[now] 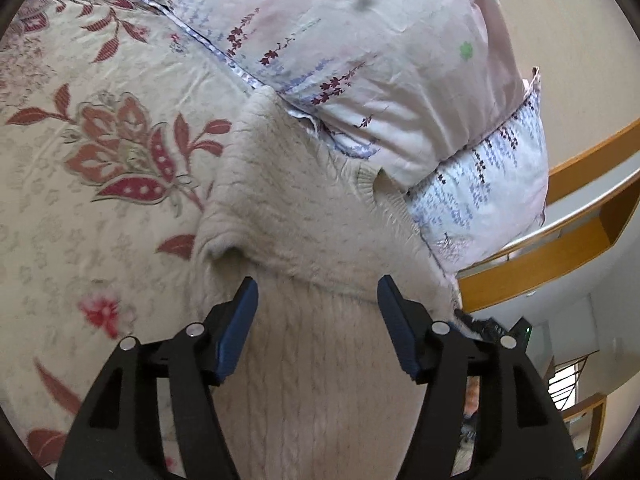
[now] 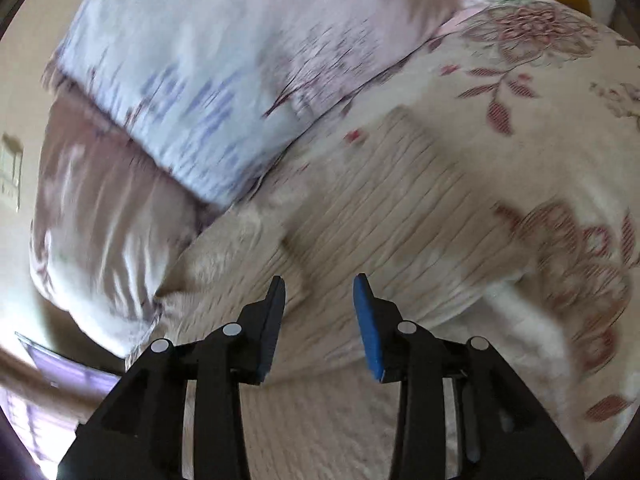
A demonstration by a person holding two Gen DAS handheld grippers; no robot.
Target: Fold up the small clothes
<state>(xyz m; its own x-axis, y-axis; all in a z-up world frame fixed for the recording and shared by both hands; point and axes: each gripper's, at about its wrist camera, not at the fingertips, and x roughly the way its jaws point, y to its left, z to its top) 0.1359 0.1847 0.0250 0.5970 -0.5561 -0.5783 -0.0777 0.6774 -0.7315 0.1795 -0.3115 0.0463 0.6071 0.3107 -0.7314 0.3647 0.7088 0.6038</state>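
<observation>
1. Sweater point(image 1: 304, 208): a cream cable-knit piece lies on the flowered bedspread point(image 1: 80, 200), partly folded, with one knit layer turned over another and a ribbed edge running across it just ahead of the left gripper's tips.
2. To the left of the sweater in the left wrist view, the bedspread shows red leaves and large blossoms on a pale ground.
3. The left gripper point(image 1: 316, 292) hovers above the sweater with its blue-padded jaws spread wide; nothing sits between them and the pads press on nothing.
4. Behind the sweater, a pink and lilac pillow point(image 1: 360, 60) rests against the knit's far edge, and a second pale blue patterned pillow point(image 1: 492, 184) lies under it to the right.
5. Farther right stands wooden furniture point(image 1: 560, 248) with orange-brown edges.
6. The right wrist view is blurred. Its pillow point(image 2: 192, 92) sits upper left, the sweater point(image 2: 400, 208) in the middle, the bedspread point(image 2: 540, 92) to the right.
7. The right gripper point(image 2: 320, 292) hangs over the knit with a narrower gap, jaws apart, gripping nothing.
</observation>
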